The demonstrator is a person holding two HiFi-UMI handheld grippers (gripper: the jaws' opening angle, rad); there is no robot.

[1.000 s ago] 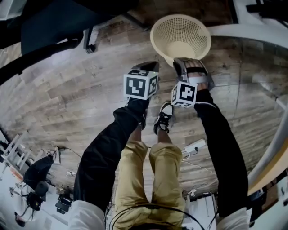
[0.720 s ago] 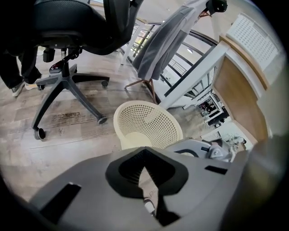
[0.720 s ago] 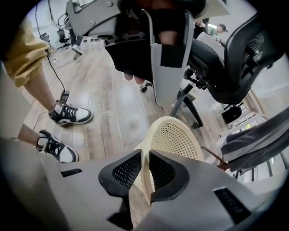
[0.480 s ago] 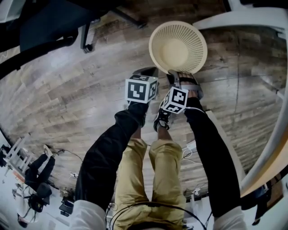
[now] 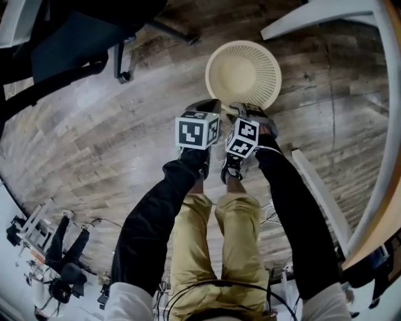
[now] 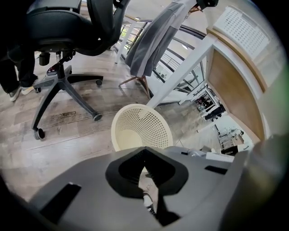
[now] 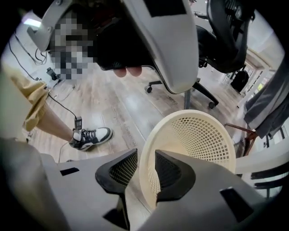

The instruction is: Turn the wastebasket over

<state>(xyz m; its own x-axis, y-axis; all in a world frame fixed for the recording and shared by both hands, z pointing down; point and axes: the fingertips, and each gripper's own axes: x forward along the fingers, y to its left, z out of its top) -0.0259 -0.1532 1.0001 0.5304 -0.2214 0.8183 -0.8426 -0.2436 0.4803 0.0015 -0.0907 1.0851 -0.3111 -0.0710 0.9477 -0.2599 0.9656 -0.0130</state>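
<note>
The cream mesh wastebasket (image 5: pixel 243 72) stands upright on the wooden floor with its mouth up, also seen in the left gripper view (image 6: pixel 142 128). My right gripper (image 5: pixel 241 110) points steeply down at its near rim. In the right gripper view the jaws (image 7: pixel 146 153) straddle the wastebasket's rim (image 7: pixel 146 171), one pad outside, one inside. They are opening, and a gap shows beside the rim. My left gripper (image 5: pixel 210 104) hangs just left of the basket, its jaws (image 6: pixel 146 153) shut on nothing.
A black office chair (image 5: pixel 94 44) on castors stands to the left. White table legs (image 5: pixel 319 15) cross behind the basket, and a white board (image 5: pixel 321 194) lies on the floor at the right. The person's shoes (image 5: pixel 233 168) are just below the grippers. Cables trail near the feet.
The right gripper has rolled and swung left until its cube sits beside the left one. The basket's rim stayed at its jaws. The left gripper shifted only a little.
</note>
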